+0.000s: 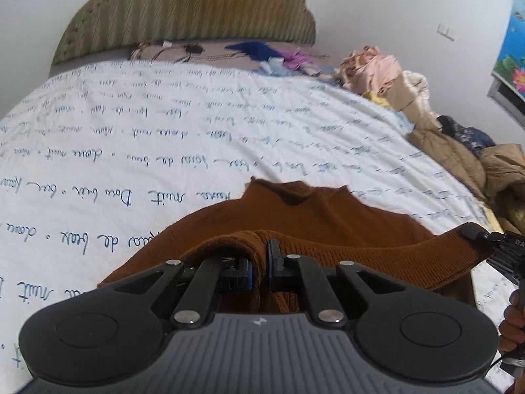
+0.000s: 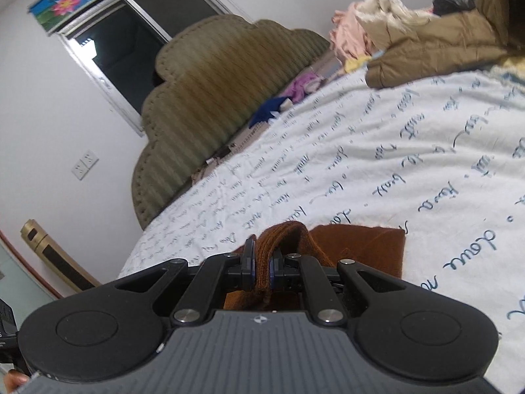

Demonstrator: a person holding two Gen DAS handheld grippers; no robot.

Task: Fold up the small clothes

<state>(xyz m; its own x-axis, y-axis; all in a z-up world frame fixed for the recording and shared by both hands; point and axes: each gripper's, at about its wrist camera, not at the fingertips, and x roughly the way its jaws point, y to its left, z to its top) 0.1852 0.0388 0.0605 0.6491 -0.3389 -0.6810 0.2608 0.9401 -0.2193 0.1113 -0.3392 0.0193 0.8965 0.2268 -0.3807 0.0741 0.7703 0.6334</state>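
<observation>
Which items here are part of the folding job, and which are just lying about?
In the job: brown knit garment, pinched by left gripper and right gripper.

Lying about: heap of clothes, blue cloth, purple cloth, headboard.

Soft even light, fisheye-warped edges, slight blur
</observation>
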